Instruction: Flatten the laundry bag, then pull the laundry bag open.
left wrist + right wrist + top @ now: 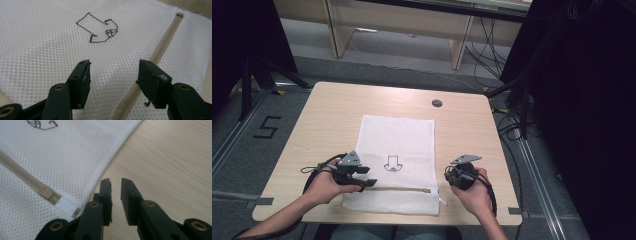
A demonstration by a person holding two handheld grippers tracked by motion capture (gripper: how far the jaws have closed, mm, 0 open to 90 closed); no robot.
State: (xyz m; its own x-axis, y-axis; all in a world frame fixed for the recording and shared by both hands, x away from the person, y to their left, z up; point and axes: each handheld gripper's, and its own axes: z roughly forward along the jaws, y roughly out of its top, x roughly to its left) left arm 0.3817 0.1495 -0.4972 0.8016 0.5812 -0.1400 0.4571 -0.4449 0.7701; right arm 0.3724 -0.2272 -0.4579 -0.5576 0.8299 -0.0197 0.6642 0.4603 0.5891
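The wooden table [322,115] bears my white mesh bag [397,135], flat at its near middle. My left tongs [113,75] hang spread over its beige zipper [160,50] — my right tongs [116,192], narrowly parted, pinch nothing beside the bag's edge.

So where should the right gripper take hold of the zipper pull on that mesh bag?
Probably the white pull tab, approached from the bag's right edge. It lies flat at the zipper end, pointing towards the right gripper, whose fingers hover over bare table.
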